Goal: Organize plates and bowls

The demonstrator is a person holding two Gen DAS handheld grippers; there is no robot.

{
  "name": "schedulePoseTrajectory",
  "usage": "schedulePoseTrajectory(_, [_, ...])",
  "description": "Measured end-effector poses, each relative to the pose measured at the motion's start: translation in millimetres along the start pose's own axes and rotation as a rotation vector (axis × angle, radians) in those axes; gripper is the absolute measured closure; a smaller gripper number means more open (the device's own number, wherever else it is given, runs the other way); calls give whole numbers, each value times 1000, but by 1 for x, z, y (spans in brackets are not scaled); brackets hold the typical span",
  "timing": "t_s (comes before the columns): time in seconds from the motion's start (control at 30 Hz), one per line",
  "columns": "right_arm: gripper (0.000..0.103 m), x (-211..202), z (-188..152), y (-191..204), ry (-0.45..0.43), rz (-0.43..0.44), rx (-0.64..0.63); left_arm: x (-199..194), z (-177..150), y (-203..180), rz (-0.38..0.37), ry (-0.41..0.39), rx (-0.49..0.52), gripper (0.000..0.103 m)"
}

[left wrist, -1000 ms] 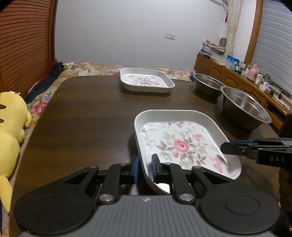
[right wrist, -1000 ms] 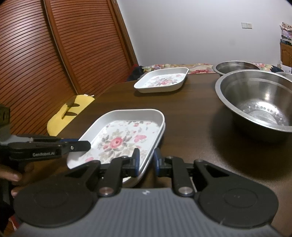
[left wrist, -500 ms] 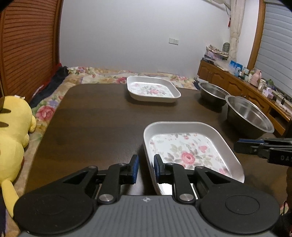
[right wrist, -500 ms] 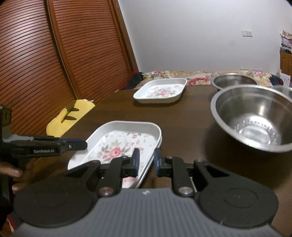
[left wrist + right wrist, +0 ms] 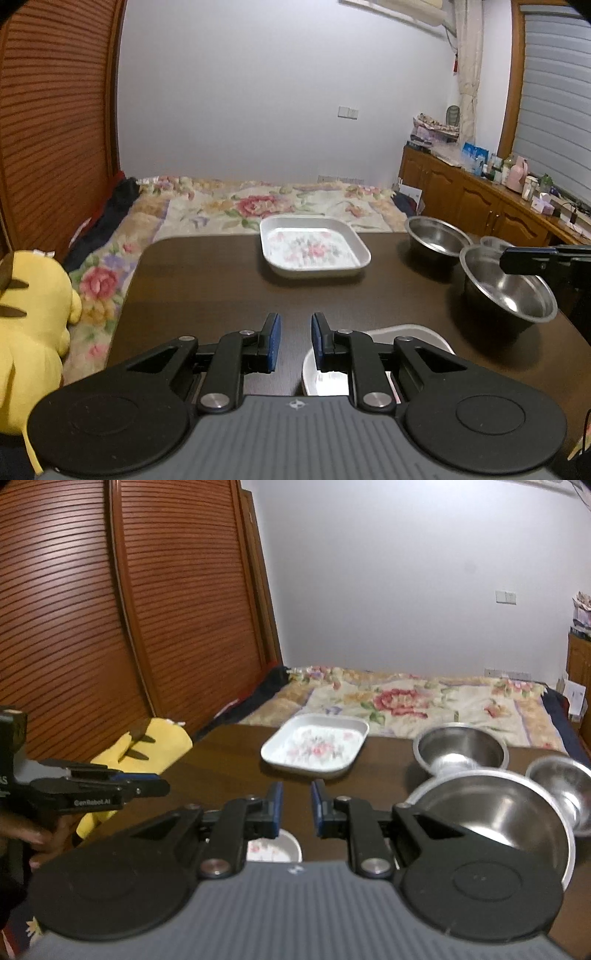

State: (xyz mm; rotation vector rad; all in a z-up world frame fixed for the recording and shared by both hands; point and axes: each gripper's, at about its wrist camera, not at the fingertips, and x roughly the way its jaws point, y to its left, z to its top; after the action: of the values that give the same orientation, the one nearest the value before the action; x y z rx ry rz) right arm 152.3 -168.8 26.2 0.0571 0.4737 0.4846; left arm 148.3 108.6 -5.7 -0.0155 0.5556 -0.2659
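Note:
A white floral plate lies at the table's near edge, mostly hidden under my left gripper, which hangs above it, open and holding nothing. From the right wrist view only a corner of that plate shows, below my right gripper, also open and holding nothing. A second floral plate rests at the far edge. Three steel bowls stand on the right: a large one, a medium one and a small one.
The dark wooden table has bare room on its left half. A yellow plush toy lies off its left edge, and a bed with a floral cover is behind. A hand holds the left gripper.
Both grippers have risen and drawn back from the near plate's rim. The plate stays on the table and has slid almost out of both views.

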Motion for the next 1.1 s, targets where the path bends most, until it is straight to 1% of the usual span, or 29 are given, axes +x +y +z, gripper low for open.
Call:
schedulePoseTrajectory(0.1, [84,6,11,-3,6,17,6,6,11,1,-2,-5,20,83])
schedulePoseTrajectory(0.13, [82,10,15,-4,13,20,9,9,15,1,3,-7,28,83])
schedulePoseTrajectory(0.23, [81,23,25,-8,32,28,9,16,23,3,8,-16,38,82])
schedulePoseTrajectory(0.37, [80,43,35,-14,67,20,12,33,33,7,10,-11,37,78])
schedulePoseTrajectory(0.43, [78,54,38,-17,85,16,14,44,37,9,12,-3,36,78])
schedulePoseTrajectory(0.53, [71,72,42,-24,119,9,23,58,42,14,11,15,34,76])
schedulePoseTrajectory(0.6, [71,85,43,-28,143,7,26,70,45,17,11,30,32,73])
schedulePoseTrajectory(0.83, [69,132,48,-42,227,-16,46,114,56,29,9,75,11,73])
schedulePoseTrajectory(0.93, [65,147,51,-49,250,-31,55,133,59,33,6,93,11,73])
schedulePoseTrajectory(1.03, [64,161,51,-54,276,-45,57,147,61,36,2,107,10,73])
schedulePoseTrajectory(1.1, [59,169,51,-58,292,-46,59,156,61,38,-3,115,6,73])
